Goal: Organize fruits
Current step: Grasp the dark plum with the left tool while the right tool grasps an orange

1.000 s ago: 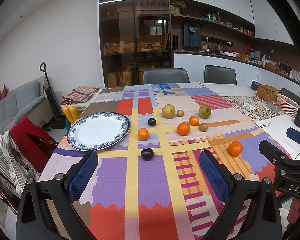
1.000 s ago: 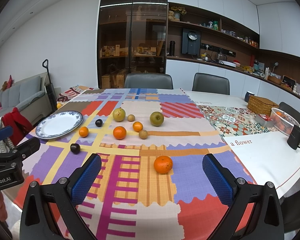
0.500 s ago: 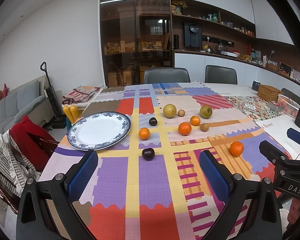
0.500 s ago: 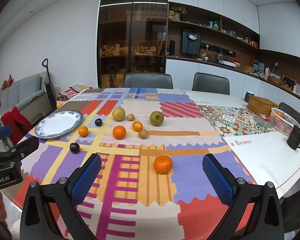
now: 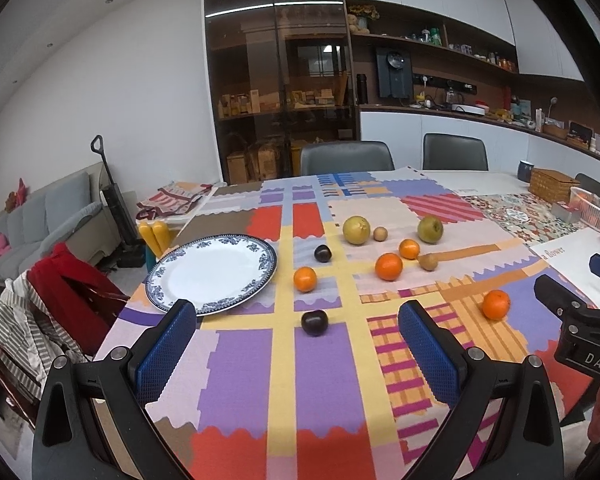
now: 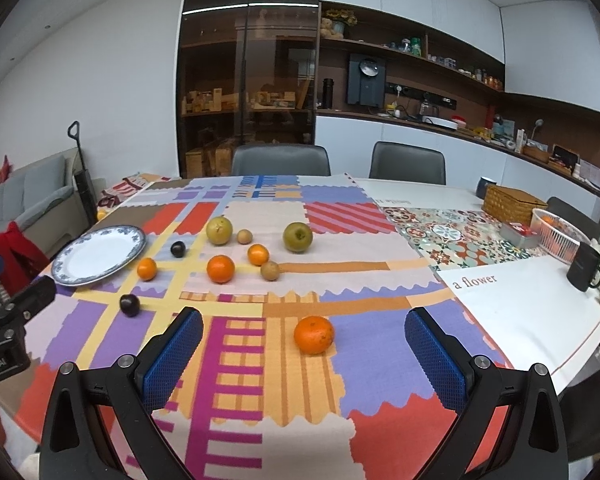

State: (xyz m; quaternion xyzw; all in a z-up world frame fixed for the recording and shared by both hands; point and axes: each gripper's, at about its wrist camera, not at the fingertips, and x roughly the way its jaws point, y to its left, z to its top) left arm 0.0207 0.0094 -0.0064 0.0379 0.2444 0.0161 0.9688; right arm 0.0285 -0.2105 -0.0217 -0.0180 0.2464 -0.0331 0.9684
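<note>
The blue-rimmed plate (image 5: 212,272) sits at about 10 o'clock on the surface (image 5: 244,380), with nothing on it. No fruit is sorted yet, so this looks like the start.

The left gripper (image 5: 298,354) is wide and holds nothing. The near dark plum (image 5: 314,322) lies at 12 o'clock just past it. Go down slowly, get one finger on each side, then squeeze softly, or it may roll.

The right gripper (image 6: 304,354) is wide too. The big orange (image 6: 313,335) lies at 12 o'clock between its fingers, well apart from the other fruit.
</note>
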